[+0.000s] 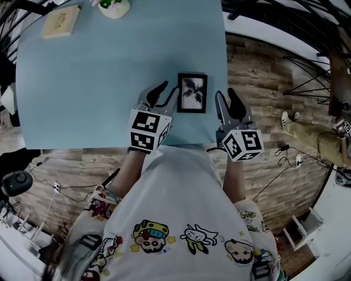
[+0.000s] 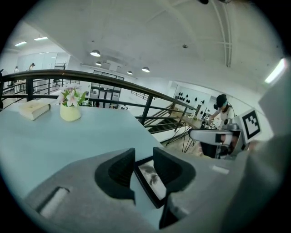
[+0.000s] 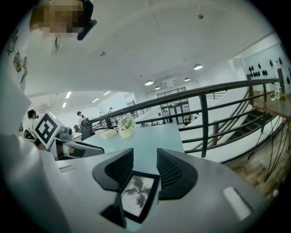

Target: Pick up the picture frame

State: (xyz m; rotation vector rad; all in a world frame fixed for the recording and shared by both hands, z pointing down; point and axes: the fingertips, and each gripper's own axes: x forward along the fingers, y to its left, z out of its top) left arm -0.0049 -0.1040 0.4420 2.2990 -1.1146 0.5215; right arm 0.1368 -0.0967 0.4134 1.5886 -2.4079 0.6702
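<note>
The small black rectangular picture frame (image 1: 192, 93) lies flat on the pale blue desk (image 1: 82, 93), near its right edge and front edge, with open surface stretching left and beyond. The left hand-held gripper (image 1: 166, 92) and the right hand-held gripper (image 1: 226, 100) flank the frame's long sides, both with jaws spread and pinching nothing.

Your table (image 1: 82, 82) is bare on every side of the picture frame (image 1: 192, 93). The only obstacles on it, a flat box (image 1: 60, 22) and a flower pot (image 1: 114, 7), stand at the far left corner, well apart. Your left gripper (image 1: 166, 90) and right gripper (image 1: 226, 96) flank the frame, both with jaws apart. A railing (image 3: 204, 109) runs beyond the table.
</note>
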